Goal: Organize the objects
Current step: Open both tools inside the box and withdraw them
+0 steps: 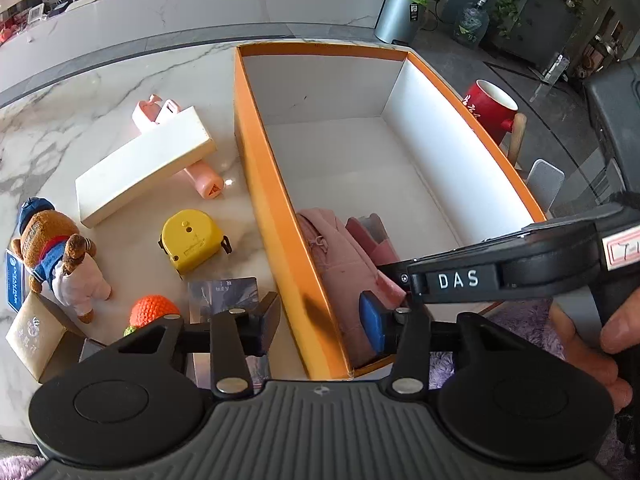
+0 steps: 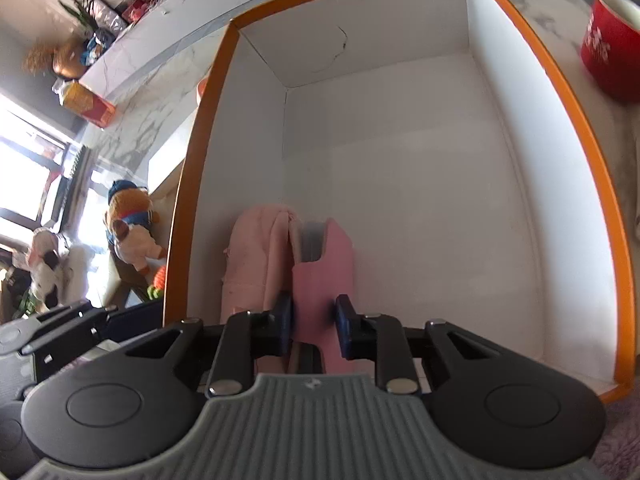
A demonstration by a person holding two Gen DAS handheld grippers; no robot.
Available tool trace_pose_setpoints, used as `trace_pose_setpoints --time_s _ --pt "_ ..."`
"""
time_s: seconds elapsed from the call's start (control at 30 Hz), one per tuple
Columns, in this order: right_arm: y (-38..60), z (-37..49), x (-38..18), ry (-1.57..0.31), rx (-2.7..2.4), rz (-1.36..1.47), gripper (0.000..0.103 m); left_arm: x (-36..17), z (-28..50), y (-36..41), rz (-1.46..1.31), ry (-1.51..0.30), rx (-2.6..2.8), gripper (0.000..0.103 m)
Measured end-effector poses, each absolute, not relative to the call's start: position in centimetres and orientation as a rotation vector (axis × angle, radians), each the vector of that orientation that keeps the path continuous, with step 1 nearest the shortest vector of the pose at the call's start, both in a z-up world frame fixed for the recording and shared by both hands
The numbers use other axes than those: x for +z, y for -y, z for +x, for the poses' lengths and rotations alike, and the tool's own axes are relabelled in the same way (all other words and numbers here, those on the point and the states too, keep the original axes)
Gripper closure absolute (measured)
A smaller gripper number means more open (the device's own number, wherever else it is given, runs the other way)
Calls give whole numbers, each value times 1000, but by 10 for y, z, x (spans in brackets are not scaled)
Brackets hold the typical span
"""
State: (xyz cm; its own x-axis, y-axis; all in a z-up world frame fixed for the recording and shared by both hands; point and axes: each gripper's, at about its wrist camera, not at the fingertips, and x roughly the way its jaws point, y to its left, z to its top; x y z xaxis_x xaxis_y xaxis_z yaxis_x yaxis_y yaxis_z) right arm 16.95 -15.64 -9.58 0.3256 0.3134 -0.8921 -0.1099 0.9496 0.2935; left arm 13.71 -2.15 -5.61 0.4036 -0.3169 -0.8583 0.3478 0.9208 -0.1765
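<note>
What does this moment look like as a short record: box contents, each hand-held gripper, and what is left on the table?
box: orange box, open top
inside: pink pouch, pink cloth
right hand-held gripper: closed on pink pouch
left hand-held gripper: straddles box wall, grips nothing
on table: yellow tape measure, white box, plush bear, red mug

Box [image 1: 276, 216], orange-rimmed, white inside: far two-thirds of floor bare, open from above. Near left corner taken by pink cloth bundle [image 2: 256, 256] and upright pink case [image 2: 324, 276], pressed together.

Left wall of box: tall barrier between interior and the marble surface [image 1: 80, 120].

Left claw [image 1: 320, 320]: straddles that wall. Right claw [image 2: 312, 320]: inside box, fingers either side of pink case.

Surface left of box: crowded. White slab [image 1: 144, 168] lying tilted across pink bottle [image 1: 204, 180]; yellow tape measure [image 1: 192, 240]; two plush bears [image 1: 60, 256]; orange knitted ball [image 1: 154, 310]; cards near the claw. Narrow lanes between.

Right of box: red mug [image 1: 488, 108], close beside the wall.
</note>
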Motion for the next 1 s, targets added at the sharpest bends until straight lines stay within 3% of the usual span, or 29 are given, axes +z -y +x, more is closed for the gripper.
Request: trace_pose_setpoints --time_s 0.2,0.67,1.0 --pt "127 169 -90 -1180 233 -77 80 -60 133 22 67 -1068 -427 57" --pt "153 174 -98 -1247 267 267 75 -54 127 12 42 -1051 -430 57" --pt "173 173 -102 -1255 310 457 85 -50 128 14 44 -1046 -431 58"
